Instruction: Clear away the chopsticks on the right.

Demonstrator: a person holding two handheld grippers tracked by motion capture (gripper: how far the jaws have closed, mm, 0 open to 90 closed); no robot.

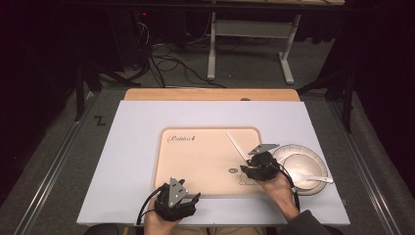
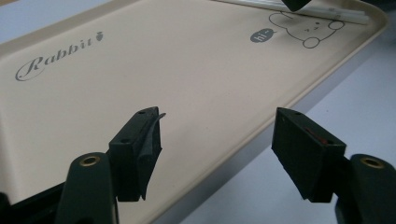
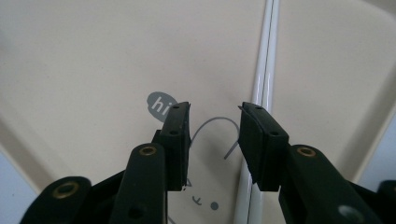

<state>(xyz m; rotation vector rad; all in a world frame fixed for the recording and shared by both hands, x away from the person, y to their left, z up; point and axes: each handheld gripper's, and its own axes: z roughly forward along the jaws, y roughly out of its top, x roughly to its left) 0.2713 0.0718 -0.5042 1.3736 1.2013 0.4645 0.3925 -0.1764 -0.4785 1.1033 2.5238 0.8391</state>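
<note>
A beige tray [image 1: 195,156] printed with "Rabbit" and a small rabbit drawing lies in the middle of the white table. A pair of white chopsticks [image 1: 236,145] lies on its right part, pointing away. My right gripper [image 1: 246,171] hovers over the rabbit drawing, open, with nothing between its pads. In the right gripper view [image 3: 214,126] the chopsticks [image 3: 266,70] run past under the right-hand jaw, outside the gap. My left gripper [image 1: 190,196] stands open at the tray's near edge. Its jaws [image 2: 217,140] are wide apart over the tray rim [image 2: 261,135] and hold nothing.
To the right of the tray is a white plate [image 1: 293,148] with a bowl [image 1: 299,165] on it and a white spoon [image 1: 318,179] across its near side. Beyond the table's far wooden edge [image 1: 210,94] are a dark floor, cables and a metal stand.
</note>
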